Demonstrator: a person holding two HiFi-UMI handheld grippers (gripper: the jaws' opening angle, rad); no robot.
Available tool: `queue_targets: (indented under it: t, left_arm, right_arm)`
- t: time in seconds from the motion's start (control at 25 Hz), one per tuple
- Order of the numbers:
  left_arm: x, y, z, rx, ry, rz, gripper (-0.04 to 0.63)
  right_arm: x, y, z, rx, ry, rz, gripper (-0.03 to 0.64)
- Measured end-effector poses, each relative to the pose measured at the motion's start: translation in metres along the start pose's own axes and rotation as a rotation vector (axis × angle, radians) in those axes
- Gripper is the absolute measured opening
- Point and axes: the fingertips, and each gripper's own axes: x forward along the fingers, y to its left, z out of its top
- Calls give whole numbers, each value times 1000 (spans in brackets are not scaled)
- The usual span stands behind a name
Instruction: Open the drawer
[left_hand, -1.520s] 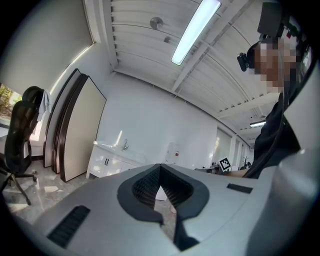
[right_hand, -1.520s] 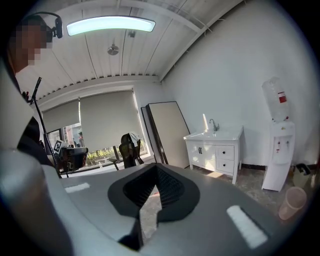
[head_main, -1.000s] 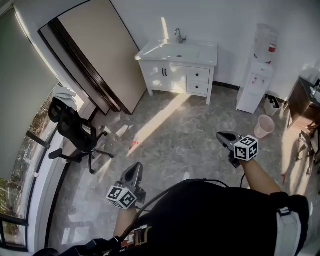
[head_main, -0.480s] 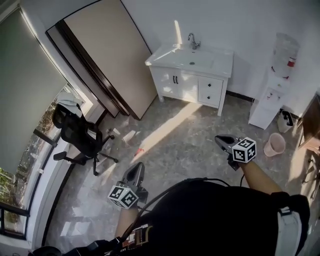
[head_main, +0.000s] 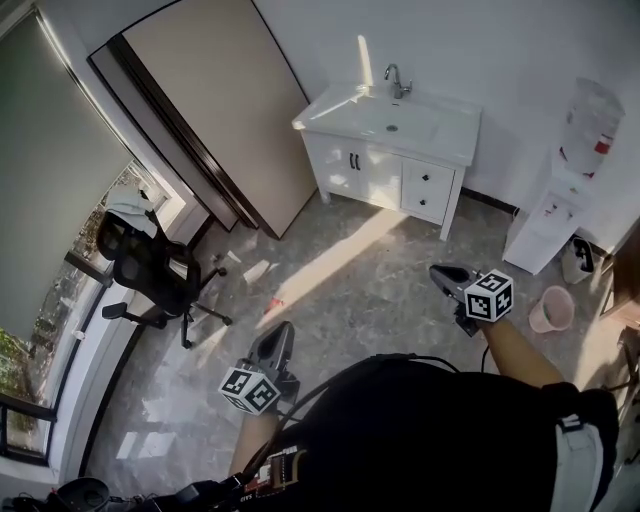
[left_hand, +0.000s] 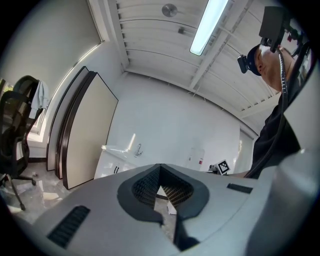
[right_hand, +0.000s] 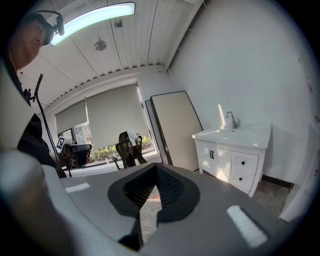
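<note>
Jaws: my left gripper (head_main: 277, 333) is closed tip to tip, nothing between. My right gripper (head_main: 446, 272) is the same, pads together and empty. I hold both over the floor (head_main: 380, 270), well apart from the vanity (head_main: 345, 150). Left to right:
- chair (head_main: 150, 265) at the floor's left edge
- panel (head_main: 215, 100) leaning on the wall
- vanity against the far wall, with two drawers (head_main: 428, 179) stacked in its right half, both pushed in
- dispenser (head_main: 560, 215) right of the vanity
- pink bucket (head_main: 551, 308) on the floor, beyond my right gripper
</note>
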Motion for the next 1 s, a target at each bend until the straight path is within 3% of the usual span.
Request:
queue_targets:
  t: [0.32,0.68,1.0]
  left_arm:
    - [34,73,21,-19,-9,-34,-9]
    - [59,191,95,20,-7,-127,-9]
    - [69,281,133,29,-7,-150,-9]
  right_arm:
    - [54,-26,17,18,4,-66,2]
    - [155,-8,73,17,-54,-143,2]
    - [231,3,82,34,-51,-180,2]
